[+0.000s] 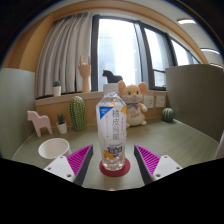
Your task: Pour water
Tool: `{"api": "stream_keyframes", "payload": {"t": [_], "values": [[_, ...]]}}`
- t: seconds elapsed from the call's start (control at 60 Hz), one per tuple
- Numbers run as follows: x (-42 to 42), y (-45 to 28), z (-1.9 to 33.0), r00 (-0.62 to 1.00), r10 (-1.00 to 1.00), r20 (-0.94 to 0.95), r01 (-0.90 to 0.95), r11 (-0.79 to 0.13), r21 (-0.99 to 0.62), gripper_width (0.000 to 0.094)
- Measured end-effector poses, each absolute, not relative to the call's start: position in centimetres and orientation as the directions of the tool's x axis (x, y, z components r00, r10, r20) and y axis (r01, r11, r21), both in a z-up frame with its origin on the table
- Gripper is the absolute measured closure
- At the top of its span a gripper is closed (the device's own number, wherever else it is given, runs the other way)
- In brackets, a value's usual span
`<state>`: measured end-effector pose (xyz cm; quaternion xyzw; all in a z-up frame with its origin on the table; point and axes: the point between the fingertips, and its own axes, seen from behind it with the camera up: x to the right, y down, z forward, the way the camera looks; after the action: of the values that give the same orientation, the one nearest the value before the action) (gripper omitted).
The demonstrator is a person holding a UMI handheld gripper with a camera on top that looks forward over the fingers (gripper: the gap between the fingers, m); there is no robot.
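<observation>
At frame centre a water bottle stands on a red coaster between the gripper's spread pink-padded fingers, a white bowl at lower left.

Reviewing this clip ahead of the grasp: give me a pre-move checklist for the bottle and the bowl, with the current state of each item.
1. Bottle upright on the red coaster: ok.
2. Bottle centred between the fingers: ok, with a gap showing on each side.
3. Gripper open enough to close on the bottle: ok, neither pad touches it.
4. Cap on or off: appears still on, so not ok for pouring yet.
5. White bowl in reach as the pour target: ok, standing on the table left of the bottle; whether it is empty, cannot tell.
6. Path from bottle to bowl: ok, nothing stands between them.
</observation>
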<state>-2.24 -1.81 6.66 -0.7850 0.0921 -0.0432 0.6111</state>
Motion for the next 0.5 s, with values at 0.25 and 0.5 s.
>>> {"api": "stream_keyframes", "payload": {"t": [0.25, 0.5], "values": [[-7.6, -11.8, 6.0, 0.996, -0.079, 0.038, 0.01, -0.32, -0.947, 0.009], [-13.9, -18.7, 11.1, 0.998, 0.056, 0.042, 0.057, -0.302, -0.952, 0.009]]}}
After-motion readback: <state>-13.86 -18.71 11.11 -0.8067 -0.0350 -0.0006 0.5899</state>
